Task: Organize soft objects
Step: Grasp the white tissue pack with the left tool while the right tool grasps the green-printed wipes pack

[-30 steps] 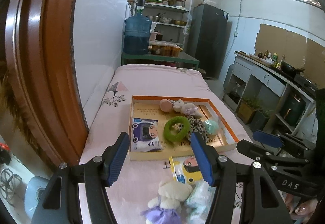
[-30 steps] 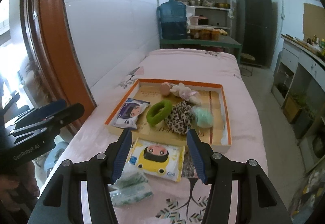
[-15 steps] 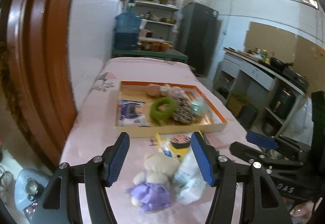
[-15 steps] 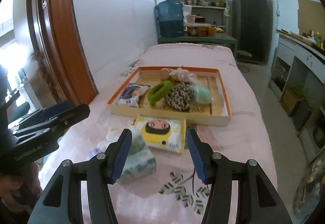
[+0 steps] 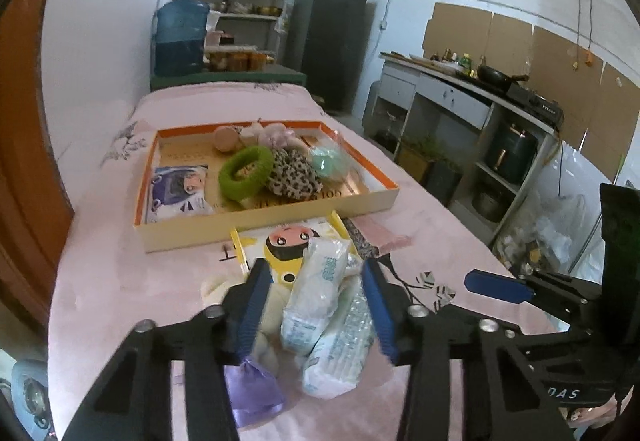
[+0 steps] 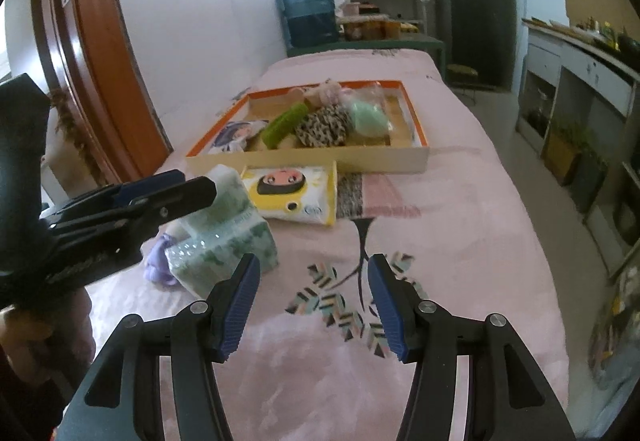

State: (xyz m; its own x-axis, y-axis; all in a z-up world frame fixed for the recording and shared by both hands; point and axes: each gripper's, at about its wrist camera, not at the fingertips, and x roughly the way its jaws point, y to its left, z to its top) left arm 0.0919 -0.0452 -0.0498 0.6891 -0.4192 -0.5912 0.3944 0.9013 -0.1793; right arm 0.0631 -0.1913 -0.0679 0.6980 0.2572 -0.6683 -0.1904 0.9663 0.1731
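My left gripper (image 5: 316,281) is open, its jaws on either side of two white-green tissue packs (image 5: 320,297), without touching them that I can tell. A plush bear in a purple dress (image 5: 256,357) lies partly under its left finger. A yellow wipes pack (image 5: 292,245) lies just behind. The orange-rimmed tray (image 5: 276,213) holds a green ring (image 5: 246,172), a leopard scrunchie (image 5: 294,177), a mint ball, a pink plush and a blue packet (image 5: 178,193). My right gripper (image 6: 314,297) is open and empty over the pink cloth, right of the tissue packs (image 6: 224,237).
The table has a pink cloth (image 6: 440,241) with a leaf print. A brown door frame (image 6: 100,61) and white wall stand on the left. A counter and shelves (image 5: 460,121) run along the right. The right table edge drops to the floor.
Both grippers have pulled back and dropped lower. My left gripper has come down around the tissue packs and has narrowed a little. My right gripper now hangs over bare cloth.
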